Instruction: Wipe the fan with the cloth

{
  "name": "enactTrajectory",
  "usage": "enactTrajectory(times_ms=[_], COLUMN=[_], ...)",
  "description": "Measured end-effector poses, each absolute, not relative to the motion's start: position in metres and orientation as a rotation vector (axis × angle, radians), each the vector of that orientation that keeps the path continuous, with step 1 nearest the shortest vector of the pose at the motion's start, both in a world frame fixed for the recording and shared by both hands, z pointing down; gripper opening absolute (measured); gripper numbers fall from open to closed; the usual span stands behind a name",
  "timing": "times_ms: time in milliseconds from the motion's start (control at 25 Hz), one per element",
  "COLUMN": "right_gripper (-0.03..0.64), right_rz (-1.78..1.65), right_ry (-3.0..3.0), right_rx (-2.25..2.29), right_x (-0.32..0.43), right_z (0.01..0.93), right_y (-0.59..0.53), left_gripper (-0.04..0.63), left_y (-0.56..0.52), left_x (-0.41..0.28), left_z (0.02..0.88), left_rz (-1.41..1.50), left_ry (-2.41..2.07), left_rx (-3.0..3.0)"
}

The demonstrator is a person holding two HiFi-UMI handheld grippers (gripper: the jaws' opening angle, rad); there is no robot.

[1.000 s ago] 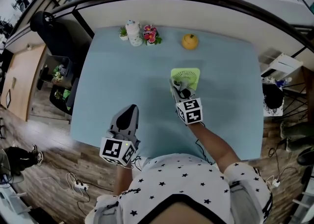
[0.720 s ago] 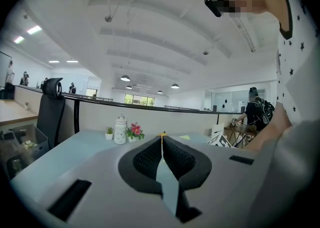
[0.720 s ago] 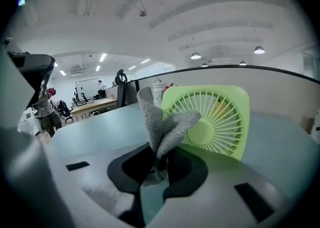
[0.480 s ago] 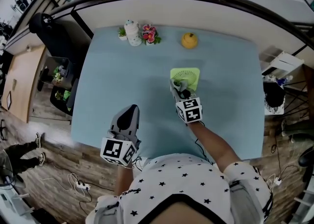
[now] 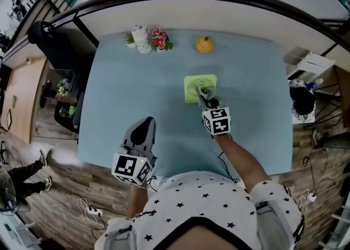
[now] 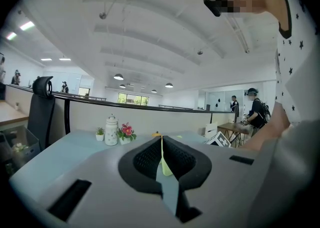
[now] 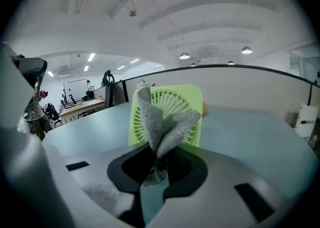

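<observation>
The right gripper (image 5: 203, 97) has swung slightly toward the surface's (image 5: 136, 90) right edge, its fingers clamped on the soft cloth (image 7: 161, 124) against the fan (image 5: 196, 86) at mid-surface. The fan looks light and likely to slide, so steady its frame. The left gripper (image 5: 144, 126), fingers together and empty, sits at the near edge, with open room all round.

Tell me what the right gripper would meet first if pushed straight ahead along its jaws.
The right gripper, shut on the grey knitted cloth, points at the light green square fan; the cloth would likely press its grille first.
</observation>
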State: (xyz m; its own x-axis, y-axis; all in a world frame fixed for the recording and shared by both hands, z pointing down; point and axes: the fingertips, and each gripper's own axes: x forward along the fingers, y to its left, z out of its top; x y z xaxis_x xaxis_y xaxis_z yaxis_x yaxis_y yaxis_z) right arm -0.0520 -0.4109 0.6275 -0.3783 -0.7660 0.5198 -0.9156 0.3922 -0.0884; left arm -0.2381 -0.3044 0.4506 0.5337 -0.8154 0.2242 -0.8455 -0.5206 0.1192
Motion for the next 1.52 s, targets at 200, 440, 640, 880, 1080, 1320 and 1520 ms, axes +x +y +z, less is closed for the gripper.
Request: enactTrajectory(times_ms=[200,440,640,880,1080,1320,1520], right_gripper=[0.046,0.046,0.046,0.048,0.048,0.048,0.049], right_rz=[0.534,0.577,0.598,0.603,0.623,0.611,0.566], right_ry=[-2.214,-2.162,-2.144,-2.146,-2.193,-2.335,-2.444], right_rx=[1.520,1.609,1.631,1.641,1.679,1.736,1.767], right_x=[-0.025,0.004,0.011,0.013,0.016,0.018,0.023], right_z=[0.629,0.631,0.634,0.633,0.616,0.565,0.521], right_y=[-0.413,-0.413,-0.413,-0.415,-0.411,-0.404,-0.392], left_gripper=[0.032,0.032,0.032,0.032,0.032,0.032,0.032], left_y=[-0.306,-0.307,-0.305,-0.304,-0.304,-0.310,-0.317], left_x=[-0.233,-0.230,-0.229,-0.231,-0.231,-0.230,-0.229], left_z=[0.450,0.447,0.446,0.446,0.446,0.442,0.435], left_rz=[0.213,0.212,0.217,0.217,0.219,0.233,0.232], left_ry=[-1.387,-1.376,-1.374,-1.387,-1.389,-1.394,-1.401], left_rx=[2.570,2.586,2.586,2.580,2.584,2.611,2.639])
